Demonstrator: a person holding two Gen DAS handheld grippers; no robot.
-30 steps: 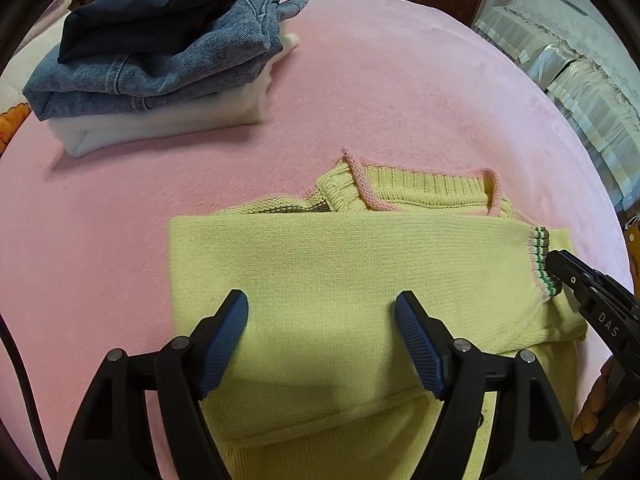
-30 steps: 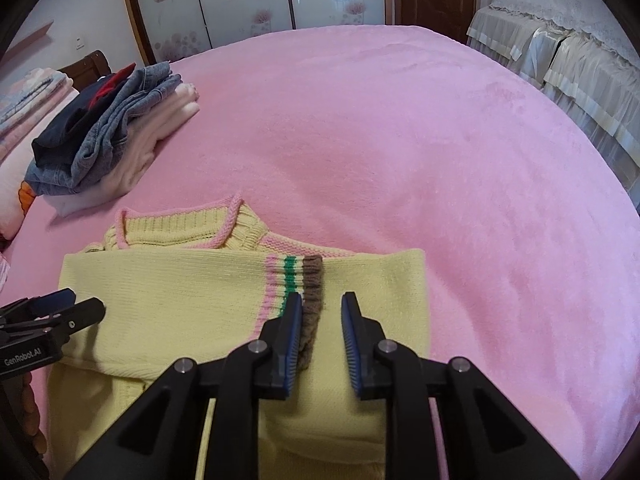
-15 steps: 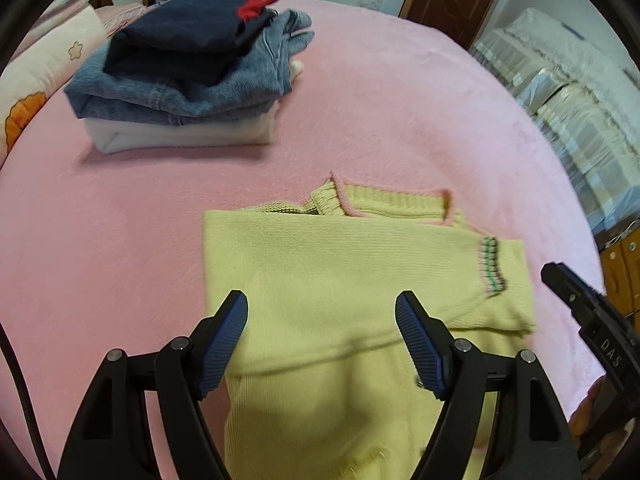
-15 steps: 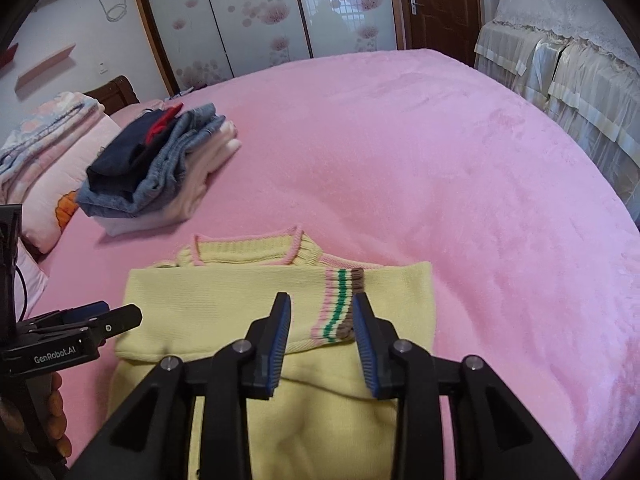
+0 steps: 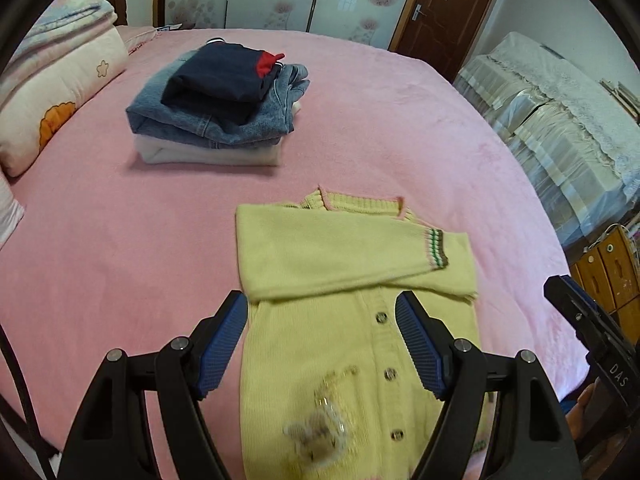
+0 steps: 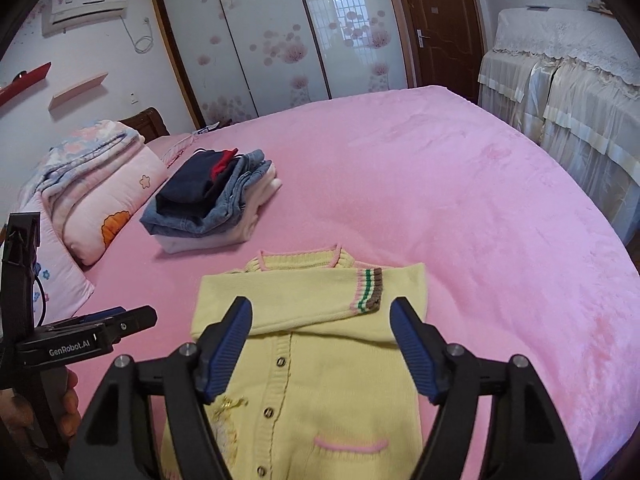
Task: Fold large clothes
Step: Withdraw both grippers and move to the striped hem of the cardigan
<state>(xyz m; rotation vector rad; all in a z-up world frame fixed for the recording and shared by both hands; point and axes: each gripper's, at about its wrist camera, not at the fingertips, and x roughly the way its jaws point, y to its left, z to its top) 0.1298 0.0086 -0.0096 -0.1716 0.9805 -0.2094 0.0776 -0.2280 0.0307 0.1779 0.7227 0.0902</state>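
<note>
**foldnoob:** So where does this stand? Yellow cardigan [image 5: 360,344] is lying flat, buttons up, on the pink bed [image 6: 460,200], toward the near edge. A sleeve [image 5: 340,256] is folded across the chest with its striped cuff [image 6: 370,290] ending near the right side of the body.

**knitwit_88:** Looks to me like the sleeve fold is done and neither hand has anything. Left tongs [image 5: 322,344] are spread wide, hovering above the button placket, nothing between the pads. Right tongs [image 6: 322,344] same deal, spread and empty over the lower half.

**foldnoob:** Next move?

**knitwit_88:** My guess: grab the hem, which runs out of view at the bottom, one tong per corner, and bring it up toward the collar [image 6: 300,260]. Needs both to pinch together and lift evenly or the sleeve slides off. It's soft knit, so it'll probably sag in the middle.

**foldnoob:** Room to work?

**knitwit_88:** Plenty. Right side of the bed is bare all the way to its edge. The stack of folded clothes [image 5: 218,108] sits well apart, toward the far left near the pillows [image 6: 108,196], so the folded cardigan has a clear path to get there.
</note>
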